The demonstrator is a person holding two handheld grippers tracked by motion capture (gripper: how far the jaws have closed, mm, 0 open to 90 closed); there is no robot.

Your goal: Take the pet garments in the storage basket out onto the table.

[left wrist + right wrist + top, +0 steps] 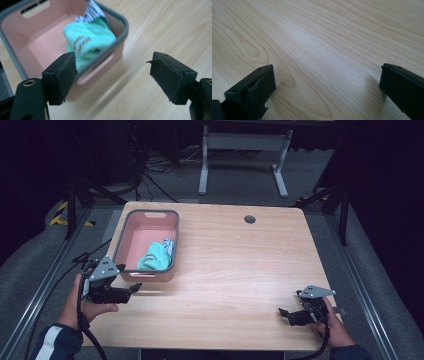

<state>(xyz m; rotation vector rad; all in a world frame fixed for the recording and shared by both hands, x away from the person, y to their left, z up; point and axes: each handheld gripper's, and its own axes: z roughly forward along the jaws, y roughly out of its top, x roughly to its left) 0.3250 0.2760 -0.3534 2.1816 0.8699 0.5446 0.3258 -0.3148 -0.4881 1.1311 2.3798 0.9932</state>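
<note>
Left gripper (131, 287) raised beside pink bin (131, 227) (jaws apart).

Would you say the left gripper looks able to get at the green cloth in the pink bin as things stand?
Probably yes. The left gripper hangs just outside the near wall of the pink bin, jaws open and empty. The green cloth lies uncovered against that wall, so only the rim stands between them.

Surface: light wooden table (240, 265) | feature: round cable hole (250, 219) near far edge | background: white metal frame (245, 150) on grey floor (320, 175), black cables (150, 170)
</note>
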